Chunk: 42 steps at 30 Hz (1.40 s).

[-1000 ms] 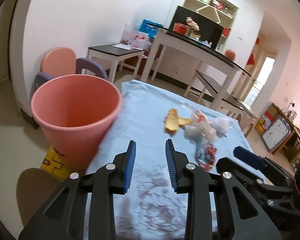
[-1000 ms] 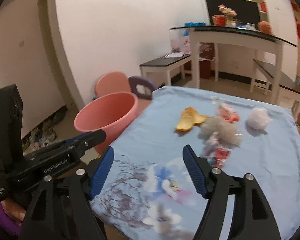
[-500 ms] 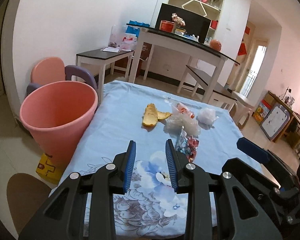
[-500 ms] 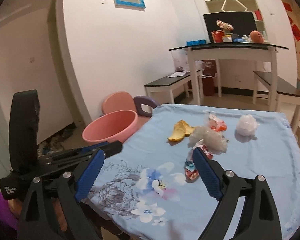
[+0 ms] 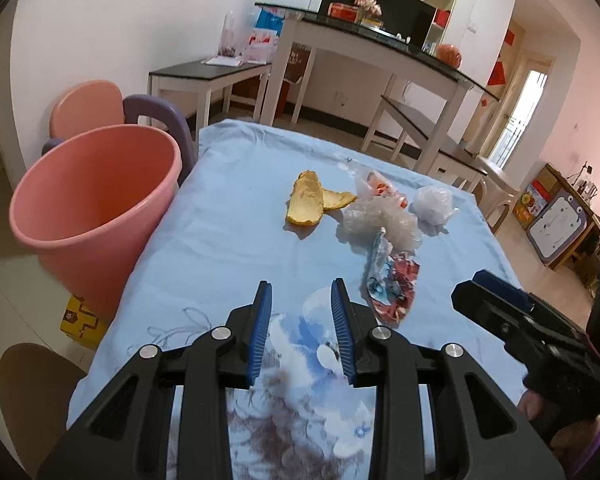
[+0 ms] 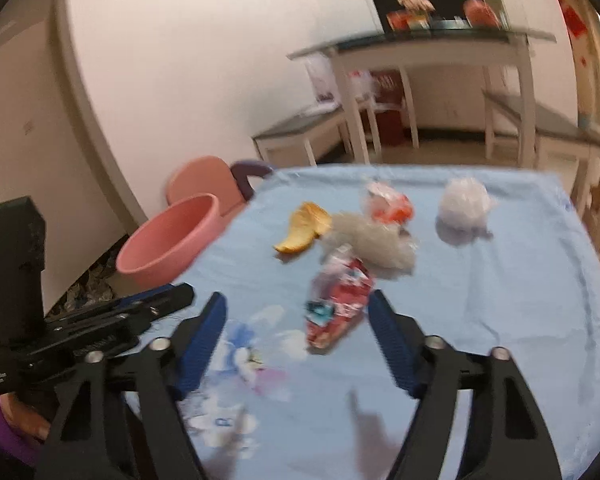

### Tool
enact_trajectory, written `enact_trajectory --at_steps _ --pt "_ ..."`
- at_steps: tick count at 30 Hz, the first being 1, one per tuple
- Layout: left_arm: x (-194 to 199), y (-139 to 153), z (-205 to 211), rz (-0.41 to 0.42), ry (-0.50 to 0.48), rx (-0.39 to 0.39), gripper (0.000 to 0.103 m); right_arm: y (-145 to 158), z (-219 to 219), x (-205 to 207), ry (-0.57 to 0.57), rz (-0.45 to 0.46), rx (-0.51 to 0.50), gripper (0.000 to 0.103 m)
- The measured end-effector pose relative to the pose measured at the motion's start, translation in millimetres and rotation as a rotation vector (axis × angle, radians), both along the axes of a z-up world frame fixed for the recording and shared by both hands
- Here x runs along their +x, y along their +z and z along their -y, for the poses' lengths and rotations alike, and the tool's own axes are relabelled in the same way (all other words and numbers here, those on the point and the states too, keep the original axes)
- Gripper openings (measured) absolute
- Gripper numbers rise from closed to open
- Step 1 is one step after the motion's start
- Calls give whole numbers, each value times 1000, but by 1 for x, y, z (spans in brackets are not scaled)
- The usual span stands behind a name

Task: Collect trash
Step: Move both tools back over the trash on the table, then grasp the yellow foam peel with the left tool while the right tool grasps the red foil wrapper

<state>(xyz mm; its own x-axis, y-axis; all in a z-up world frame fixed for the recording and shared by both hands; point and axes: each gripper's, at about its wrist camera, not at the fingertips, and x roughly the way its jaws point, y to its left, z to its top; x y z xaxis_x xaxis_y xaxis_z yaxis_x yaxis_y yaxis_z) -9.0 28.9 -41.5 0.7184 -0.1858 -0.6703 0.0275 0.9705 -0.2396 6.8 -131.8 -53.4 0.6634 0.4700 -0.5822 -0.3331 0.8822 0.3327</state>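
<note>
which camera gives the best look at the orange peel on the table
The left wrist view. There the peel is sharp and seen from above: two pieces lying on the blue cloth, apart from the bin. In the right wrist view the peel is motion-blurred, seen from a lower angle, and reads as one curled piece.

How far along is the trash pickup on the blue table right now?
Barely started. Done: nothing shows inside the pink bin. In hand: nothing; the open right gripper lines up with the red wrapper, and the left gripper is open too. Left: wrapper, orange peel, clear plastic, white wad.
</note>
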Motion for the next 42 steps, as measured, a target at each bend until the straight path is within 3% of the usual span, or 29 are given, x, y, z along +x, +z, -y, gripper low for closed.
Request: enact_trajectory --at_steps 2,7,12,14,17,24,32,42 --pt "9 -1 2 -6 0 10 31 -7 5 16 -9 -56 3 51" --pt "28 -1 4 -9 -8 50 31 -24 7 45 -22 -172 28 50" --pt "51 -1 6 -15 -25 99 31 -40 -4 62 2 -239 -9 50" --pt "62 -1 7 -23 -43 114 31 -45 -6 65 4 -245 -9 48" --pt "84 -6 9 -42 -59 127 31 -51 -6 70 -5 -257 -6 27" --pt "132 -26 13 -102 -59 139 31 -51 -1 63 11 -222 44 17" --pt "168 -41 22 -129 -83 173 31 -52 14 62 28 -234 128 16" --pt "173 -47 12 -117 -129 57 30 -52 18 61 23 -249 146 17"
